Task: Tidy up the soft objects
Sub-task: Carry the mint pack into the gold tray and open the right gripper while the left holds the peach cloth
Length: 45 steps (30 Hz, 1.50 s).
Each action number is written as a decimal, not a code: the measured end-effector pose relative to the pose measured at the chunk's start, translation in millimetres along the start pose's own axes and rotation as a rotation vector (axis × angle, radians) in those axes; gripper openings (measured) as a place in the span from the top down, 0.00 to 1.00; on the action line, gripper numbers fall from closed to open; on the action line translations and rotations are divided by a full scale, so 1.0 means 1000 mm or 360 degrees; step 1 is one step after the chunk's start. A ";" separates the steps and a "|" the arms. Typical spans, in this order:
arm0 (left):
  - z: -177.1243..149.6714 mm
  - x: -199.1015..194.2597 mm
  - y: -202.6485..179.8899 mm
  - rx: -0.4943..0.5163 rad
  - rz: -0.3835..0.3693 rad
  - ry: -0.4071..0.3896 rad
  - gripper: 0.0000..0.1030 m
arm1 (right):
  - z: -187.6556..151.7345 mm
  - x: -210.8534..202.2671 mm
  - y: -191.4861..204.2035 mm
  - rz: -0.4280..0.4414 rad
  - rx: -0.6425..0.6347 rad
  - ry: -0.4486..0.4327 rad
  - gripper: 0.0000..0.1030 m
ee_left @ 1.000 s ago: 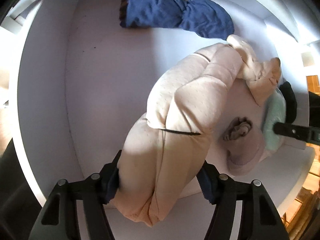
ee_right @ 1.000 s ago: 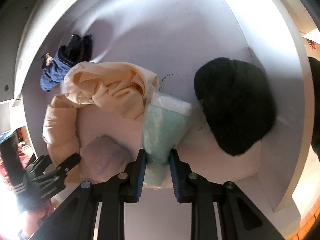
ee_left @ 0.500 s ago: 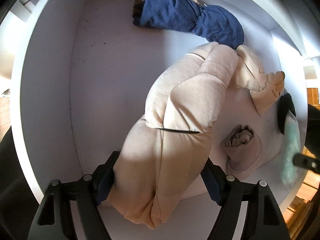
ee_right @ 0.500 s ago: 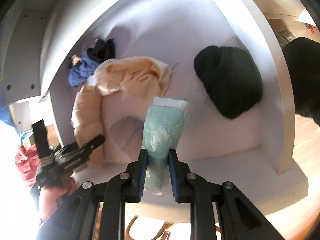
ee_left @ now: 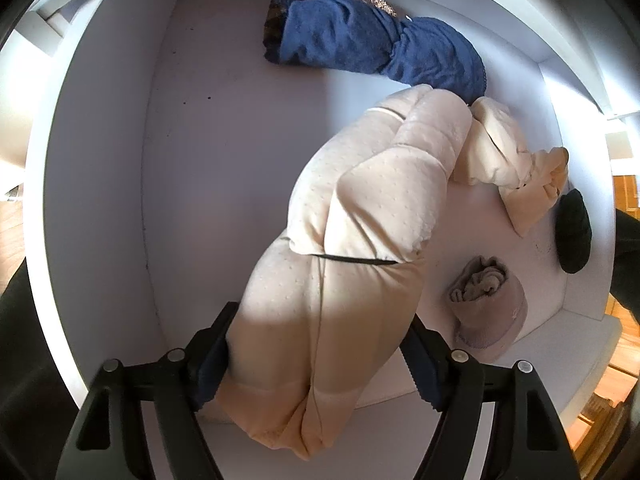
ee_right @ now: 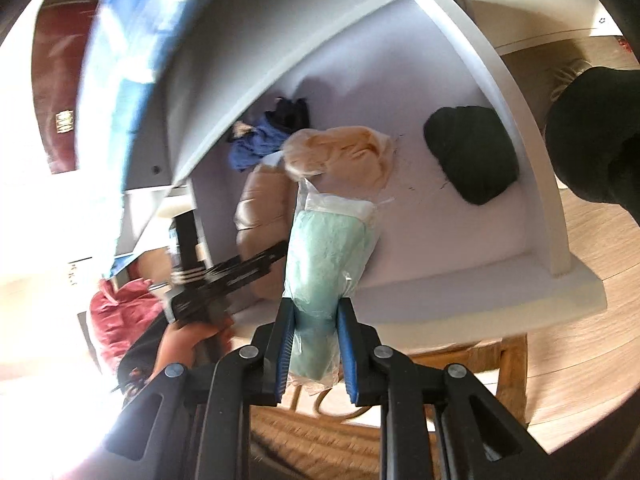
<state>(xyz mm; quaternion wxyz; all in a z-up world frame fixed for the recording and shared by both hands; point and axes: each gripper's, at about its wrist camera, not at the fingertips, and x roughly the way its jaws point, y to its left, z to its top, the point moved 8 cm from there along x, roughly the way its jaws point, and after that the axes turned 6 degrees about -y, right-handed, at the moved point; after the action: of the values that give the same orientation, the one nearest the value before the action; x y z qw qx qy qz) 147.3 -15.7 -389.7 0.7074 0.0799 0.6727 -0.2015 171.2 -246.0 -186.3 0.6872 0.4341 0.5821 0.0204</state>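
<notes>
right gripper [ee_right: 312, 344] clamped on bagged mint cloth [ee_right: 326, 264], clear of shelf [ee_right: 480, 280], to relocate | left gripper [ee_left: 316, 360] straddling beige bundle [ee_left: 352, 248] on shelf, grip unclear

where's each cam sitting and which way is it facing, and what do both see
Left wrist: rides the left gripper, looking straight down into the white shelf compartment; its fingers flank the beige padded bundle.
Right wrist: rides the right gripper, angled down at the same compartment from outside its front; its jaws are clamped on the bagged mint cloth, and the person's hand holding the left gripper shows.
Shared: beige bundle, blue cloth, black hat.
</notes>
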 end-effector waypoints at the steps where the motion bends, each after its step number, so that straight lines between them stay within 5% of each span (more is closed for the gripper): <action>1: -0.001 0.003 -0.002 -0.0002 -0.0002 -0.0002 0.26 | -0.001 -0.004 0.005 0.0017 -0.0003 -0.0001 0.80; 13: -0.002 0.011 -0.004 -0.0005 -0.0010 -0.0005 0.24 | 0.024 -0.108 0.119 0.0174 -0.0443 -0.0227 0.80; 21: -0.002 0.010 -0.004 -0.0001 -0.0009 -0.0002 0.24 | 0.100 -0.158 0.199 -0.0007 -0.0678 -0.0509 0.80; 30: -0.003 0.011 -0.005 0.0004 -0.0011 0.0003 0.23 | 0.179 -0.127 0.235 -0.0349 -0.0750 -0.0512 0.80; 45: -0.001 0.012 -0.006 0.0002 -0.0022 0.0002 0.22 | 0.216 -0.075 0.241 -0.0802 -0.0875 -0.0458 0.84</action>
<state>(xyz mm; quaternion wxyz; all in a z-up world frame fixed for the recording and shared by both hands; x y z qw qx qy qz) 143.8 -22.7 -400.3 0.7055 0.0758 0.6735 -0.2069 439.1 -260.0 9.9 0.8357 0.0759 0.5411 -0.0547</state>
